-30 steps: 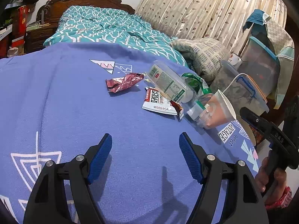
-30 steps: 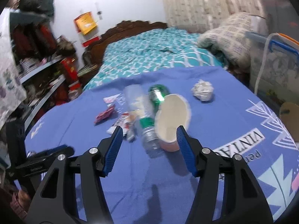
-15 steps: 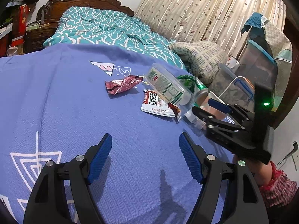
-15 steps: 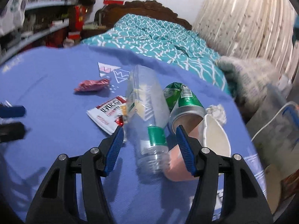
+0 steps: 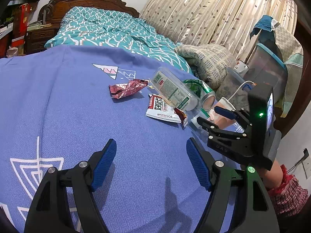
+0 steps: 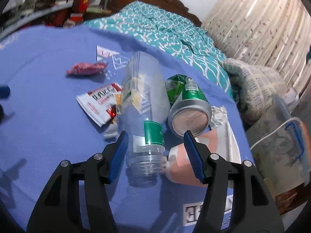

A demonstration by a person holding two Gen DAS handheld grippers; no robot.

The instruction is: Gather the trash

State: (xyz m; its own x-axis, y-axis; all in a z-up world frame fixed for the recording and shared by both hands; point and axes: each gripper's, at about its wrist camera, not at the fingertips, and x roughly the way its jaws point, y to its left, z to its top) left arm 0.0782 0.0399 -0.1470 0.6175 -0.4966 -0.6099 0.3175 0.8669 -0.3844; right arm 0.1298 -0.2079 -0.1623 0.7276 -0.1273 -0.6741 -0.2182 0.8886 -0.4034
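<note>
Trash lies on a blue cloth (image 5: 58, 106). A clear plastic bottle (image 6: 143, 104) lies on its side, mouth towards me, also in the left wrist view (image 5: 173, 91). Beside it are a green can (image 6: 188, 106), a pink paper cup (image 6: 186, 155), a white snack wrapper (image 5: 161, 109), a crumpled red wrapper (image 5: 126, 89) and a white paper ball (image 6: 218, 114). My right gripper (image 6: 155, 145) is open with its fingers either side of the bottle's neck; it shows in the left wrist view (image 5: 215, 116). My left gripper (image 5: 151, 163) is open and empty above bare cloth.
A bed with a teal quilt (image 5: 108, 29) lies behind the cloth. A patterned pillow (image 5: 206, 62) and plastic storage boxes (image 5: 268, 73) stand at the right, before curtains (image 5: 204, 13). Cluttered shelves (image 6: 48, 5) are at the far left.
My right gripper has swung in from the right and moved close to the bottle, its open fingers now around the neck. My left gripper has stayed still and open.
</note>
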